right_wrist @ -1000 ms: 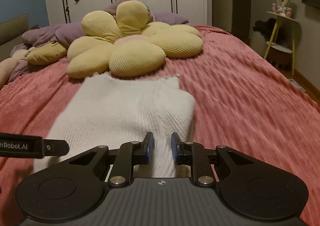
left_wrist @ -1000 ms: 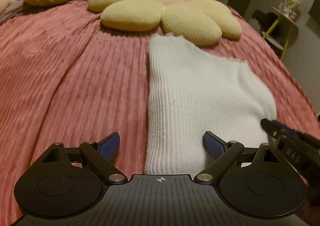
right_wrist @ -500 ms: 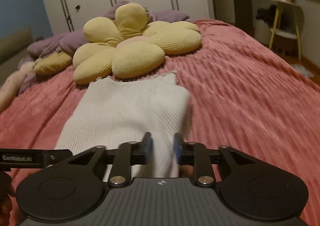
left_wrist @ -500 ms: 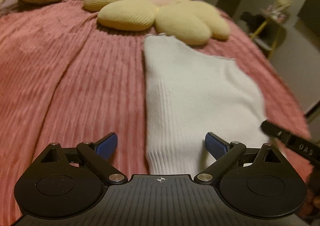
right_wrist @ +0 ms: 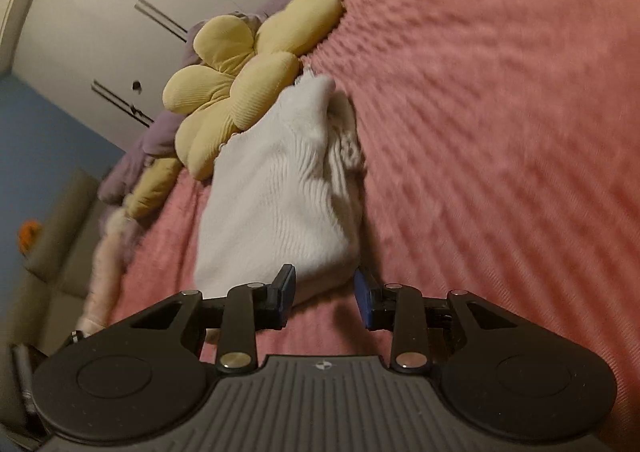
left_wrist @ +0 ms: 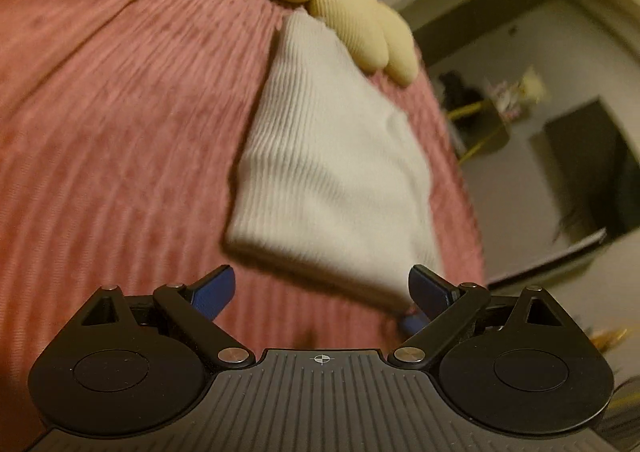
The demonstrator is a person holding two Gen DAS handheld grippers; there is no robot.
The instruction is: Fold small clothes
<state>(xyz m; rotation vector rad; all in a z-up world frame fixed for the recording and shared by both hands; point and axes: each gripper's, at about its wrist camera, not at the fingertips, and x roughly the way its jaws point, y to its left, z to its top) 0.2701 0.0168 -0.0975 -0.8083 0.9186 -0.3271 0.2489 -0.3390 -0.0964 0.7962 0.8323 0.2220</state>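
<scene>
The folded white knit top lies on the pink bedspread, its far end touching the yellow flower cushion. The left claw gapes wide; the right claw stands narrowly parted, seemingly empty, just before the top's near edge.

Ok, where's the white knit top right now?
The white knit top lies folded on the pink bedspread, its far end against the yellow flower cushion, near edge just ahead of both tools.
</scene>
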